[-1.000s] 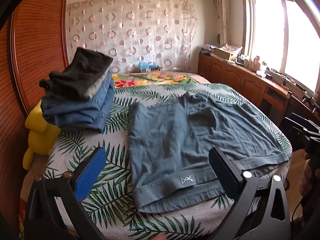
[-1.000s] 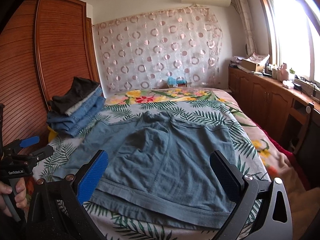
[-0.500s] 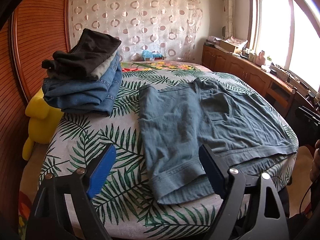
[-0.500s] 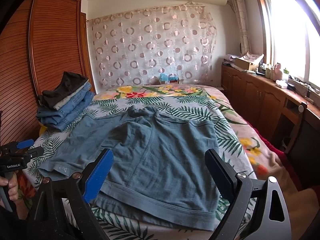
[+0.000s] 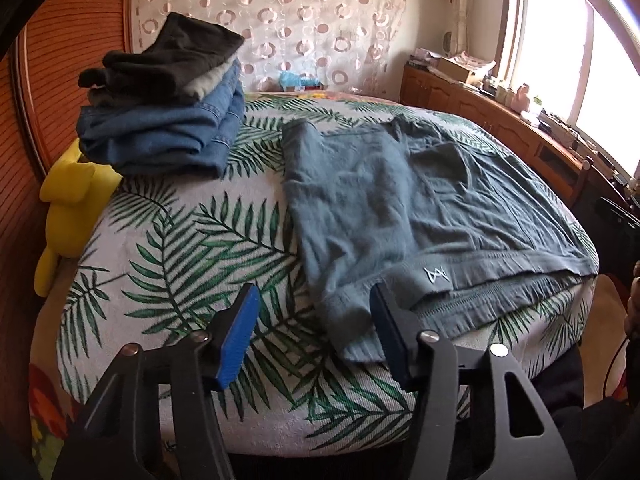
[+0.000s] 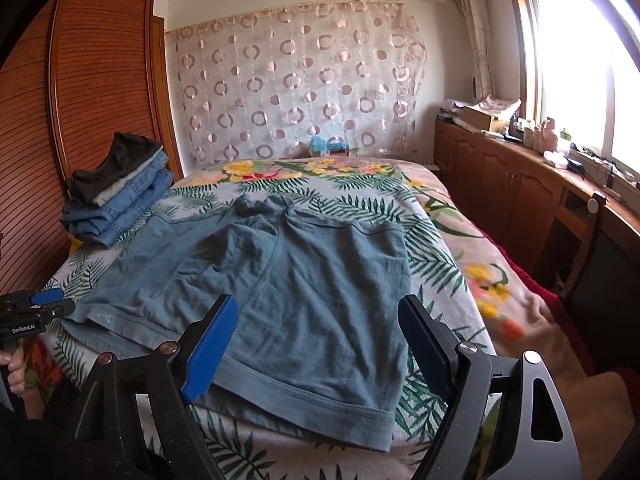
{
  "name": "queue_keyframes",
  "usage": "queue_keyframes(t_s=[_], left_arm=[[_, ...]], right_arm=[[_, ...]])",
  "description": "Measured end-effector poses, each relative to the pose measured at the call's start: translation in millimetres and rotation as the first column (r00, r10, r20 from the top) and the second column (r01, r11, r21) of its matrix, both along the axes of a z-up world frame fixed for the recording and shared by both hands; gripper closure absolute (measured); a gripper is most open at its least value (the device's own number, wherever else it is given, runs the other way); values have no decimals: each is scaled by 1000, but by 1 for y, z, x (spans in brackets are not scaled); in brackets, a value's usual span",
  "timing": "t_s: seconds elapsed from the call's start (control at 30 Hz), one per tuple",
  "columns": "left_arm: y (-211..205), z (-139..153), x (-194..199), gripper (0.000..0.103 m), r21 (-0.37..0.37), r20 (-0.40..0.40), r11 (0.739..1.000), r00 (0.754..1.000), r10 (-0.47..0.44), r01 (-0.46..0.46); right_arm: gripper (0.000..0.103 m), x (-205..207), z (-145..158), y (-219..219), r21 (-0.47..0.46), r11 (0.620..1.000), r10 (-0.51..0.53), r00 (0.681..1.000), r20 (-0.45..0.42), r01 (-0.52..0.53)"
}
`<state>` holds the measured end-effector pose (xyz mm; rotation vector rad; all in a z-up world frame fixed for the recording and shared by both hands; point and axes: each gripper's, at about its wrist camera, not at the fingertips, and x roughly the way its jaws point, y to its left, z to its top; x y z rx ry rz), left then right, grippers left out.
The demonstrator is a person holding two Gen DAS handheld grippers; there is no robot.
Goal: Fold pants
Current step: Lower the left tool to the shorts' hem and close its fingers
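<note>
Here, nearest first:
Left tongs (image 5: 312, 316): held released, poised over the pants' near-left hem corner.
Right tongs (image 6: 320, 334): held released above the near hem.
Pants (image 6: 304, 288): spread flat on the bed (image 6: 448, 240); bare bedspread is seen alongside.
Folded stack (image 5: 168, 120): set far-left, apart.

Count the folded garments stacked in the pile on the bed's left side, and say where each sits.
3 visible: a black one on top, a thin grey one beneath it, and blue denim at the bottom. The denim may be more than one garment.
</note>
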<state>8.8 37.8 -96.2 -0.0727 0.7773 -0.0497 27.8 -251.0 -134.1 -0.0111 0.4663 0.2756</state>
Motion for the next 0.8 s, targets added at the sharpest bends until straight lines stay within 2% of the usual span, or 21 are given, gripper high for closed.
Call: queue_keyframes(t_s=[0.17,0.43,0.67,0.8], left_arm=[[-2,-5,0,58,-18,-10,1000,1000,-22,22],[-7,-11,2,60,-15,-40,999,999,-35,34],[-6,-12,1,60,-15,-40,999,999,-37,36],[-7,-12,2,64,-21,-41,999,998,-48,47]], right_arm=[[19,1,-1,-1,-12,1000,2,1000,-20,-2],[23,10,-2,-12,-42,999,-29,998,-58,26],[37,2,-9,-39,-64,997,-53,990,-132,45],[50,-2,-9,-49,-28,999,-42,983,-181,38]])
